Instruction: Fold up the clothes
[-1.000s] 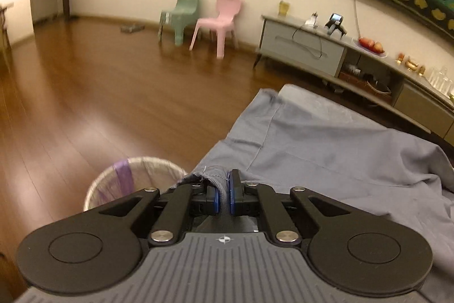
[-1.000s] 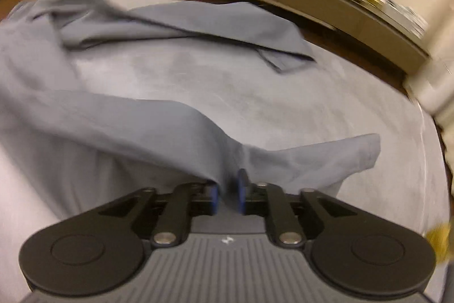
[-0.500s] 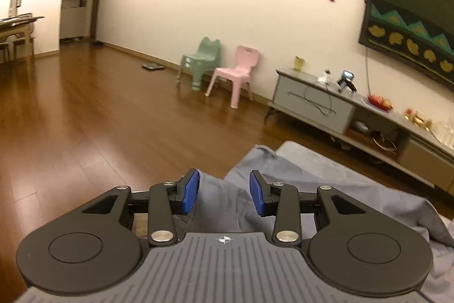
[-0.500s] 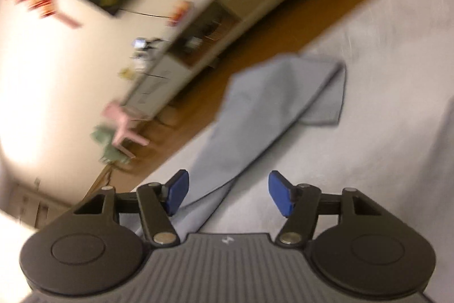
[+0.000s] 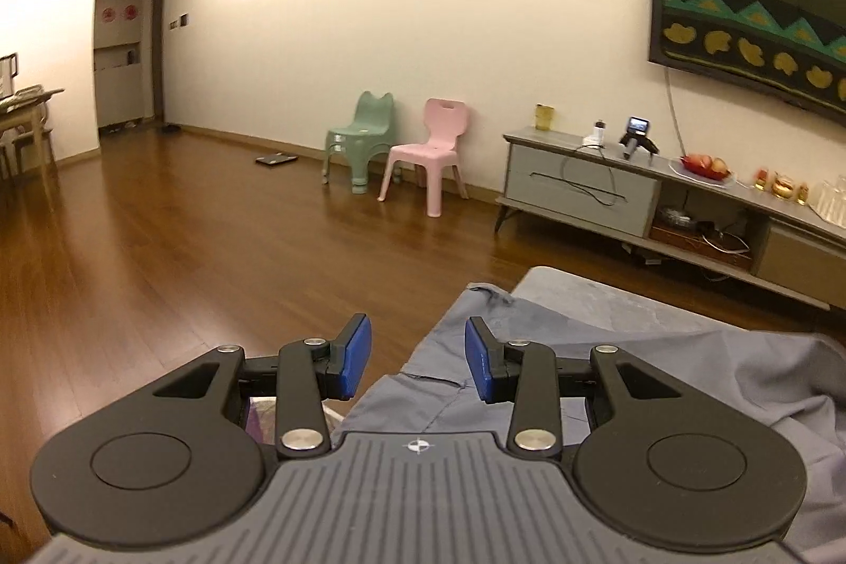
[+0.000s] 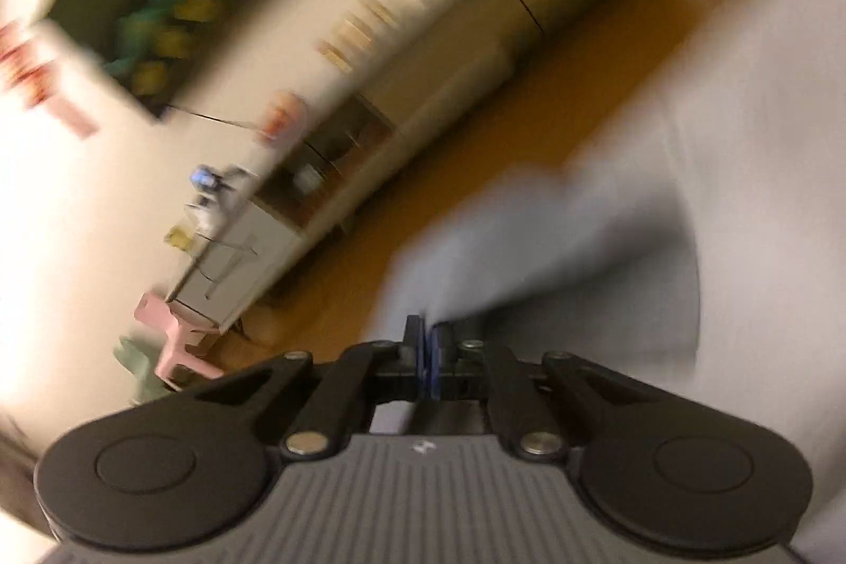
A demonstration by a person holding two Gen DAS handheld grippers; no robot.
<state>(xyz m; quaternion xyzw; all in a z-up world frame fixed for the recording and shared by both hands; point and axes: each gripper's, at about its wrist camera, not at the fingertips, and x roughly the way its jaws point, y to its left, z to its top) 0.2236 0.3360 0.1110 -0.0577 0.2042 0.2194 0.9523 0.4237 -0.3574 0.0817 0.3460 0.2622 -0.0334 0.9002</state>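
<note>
A grey-blue garment [image 5: 687,379] lies spread on a pale grey cushioned surface [image 5: 608,294], with one edge near the surface's left end. My left gripper [image 5: 417,360] hovers over that edge, open, its blue pads [image 5: 354,355] apart and not touching the cloth below. The right wrist view is badly blurred by motion. In it my right gripper [image 6: 429,352] is tilted over and shut, and a fold of the garment [image 6: 555,236] runs straight out from between its pads, so it seems pinched there. The pale surface [image 6: 766,141] fills the right side.
Wooden floor [image 5: 211,247] stretches left of the surface. A green chair [image 5: 365,141] and a pink chair [image 5: 433,151] stand by the wall, and a long low cabinet [image 5: 581,188] sits under a wall screen [image 5: 751,35]. A basket's rim [image 5: 259,410] shows under my left gripper.
My left gripper let go of the garment's edge, opened and tipped upward. My right gripper released its fold, opened wide, rolled over, moved toward the garment's far part and shut there.
</note>
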